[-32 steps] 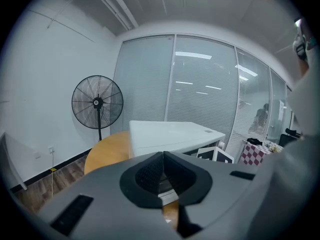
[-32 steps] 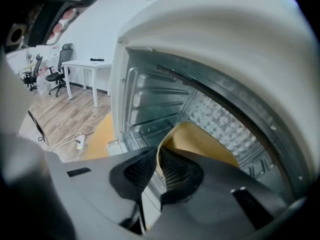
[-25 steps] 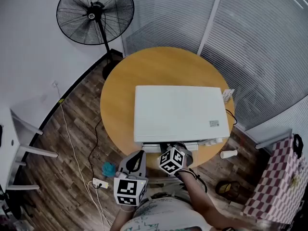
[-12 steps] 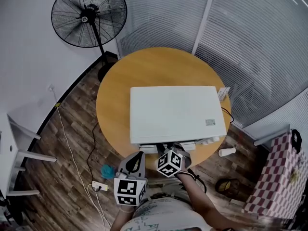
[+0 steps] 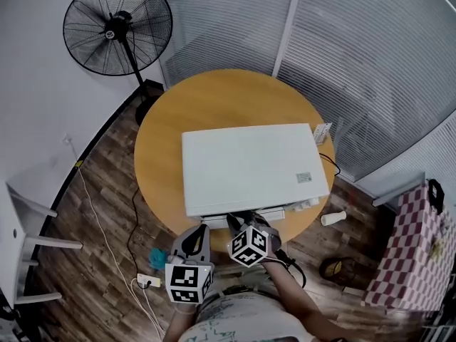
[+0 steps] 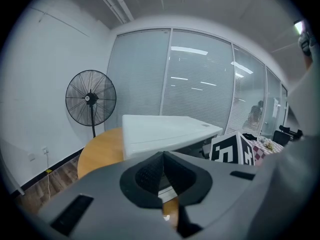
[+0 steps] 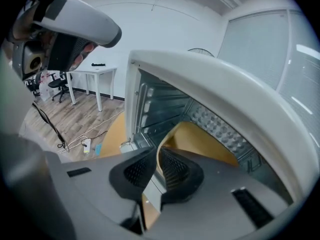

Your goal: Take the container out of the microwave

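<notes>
Right gripper [image 7: 158, 159]: clamping container [image 7: 200, 136] rim inside open microwave [image 7: 225, 89].
Left gripper [image 6: 163, 160]: hanging clenched, empty, near table [image 6: 100, 151].

This is looking like an office. Glass partition walls [image 5: 370, 63] with slatted blinds are filling the upper right of the head view. A white desk [image 7: 97, 71] and wheeled office chairs [image 7: 60, 84] are standing at the left of the right gripper view. A pedestal fan [image 5: 117, 27] is standing at upper left, and a round wooden table [image 5: 214, 98] is carrying a microwave [image 5: 249, 166] at centre.
</notes>
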`<state>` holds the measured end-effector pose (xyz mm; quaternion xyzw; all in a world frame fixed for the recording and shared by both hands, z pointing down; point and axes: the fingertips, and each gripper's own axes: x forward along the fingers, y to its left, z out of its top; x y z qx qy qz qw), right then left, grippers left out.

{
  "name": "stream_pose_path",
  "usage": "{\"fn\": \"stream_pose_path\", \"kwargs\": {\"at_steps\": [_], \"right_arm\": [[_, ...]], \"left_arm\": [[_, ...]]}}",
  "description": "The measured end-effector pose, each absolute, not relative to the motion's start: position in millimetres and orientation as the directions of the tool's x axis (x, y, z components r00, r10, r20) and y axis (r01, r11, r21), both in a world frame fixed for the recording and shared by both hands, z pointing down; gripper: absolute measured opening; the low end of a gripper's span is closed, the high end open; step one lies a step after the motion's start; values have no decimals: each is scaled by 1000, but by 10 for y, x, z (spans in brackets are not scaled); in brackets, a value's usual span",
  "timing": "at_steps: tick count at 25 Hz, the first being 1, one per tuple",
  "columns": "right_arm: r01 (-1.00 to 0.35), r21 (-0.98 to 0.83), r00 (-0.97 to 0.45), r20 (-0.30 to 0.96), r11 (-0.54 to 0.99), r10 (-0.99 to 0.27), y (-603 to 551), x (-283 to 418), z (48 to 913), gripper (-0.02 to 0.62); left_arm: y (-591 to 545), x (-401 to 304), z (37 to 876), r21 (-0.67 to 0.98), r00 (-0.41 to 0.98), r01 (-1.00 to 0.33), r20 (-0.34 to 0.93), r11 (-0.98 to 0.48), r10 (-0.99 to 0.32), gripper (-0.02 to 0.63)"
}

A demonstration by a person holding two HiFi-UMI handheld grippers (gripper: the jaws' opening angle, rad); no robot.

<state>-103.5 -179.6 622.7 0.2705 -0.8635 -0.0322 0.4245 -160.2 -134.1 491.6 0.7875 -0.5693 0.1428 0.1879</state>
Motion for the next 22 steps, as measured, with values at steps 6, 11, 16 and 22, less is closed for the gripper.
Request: {"fn": "stream_pose_path", "kwargs": {"at_steps": [6,11,16,22], "right_arm": [[-455,268,-491,721,849,-490,-1692,-1016,6187,18],[-469,254,-481,730,846,-486,-1620,-984,6199,18],[-489,244,-472,734,838,-489,-1562,-970,6189,18],[-518,231,-458,738,824,-495,-1504,-947,6166,18]], "left_arm": [[-1376,-1560,4963,133,345,-938,447,-320,-825,14],[-1409,-1520,5023,143,377,-925,455,-352,-807,14],[-1433,-1501,5049,140,402,-913,460,-383,-791,14],[-1429,-1479,5103,147,434,-897,467,-416,-770,14]]}}
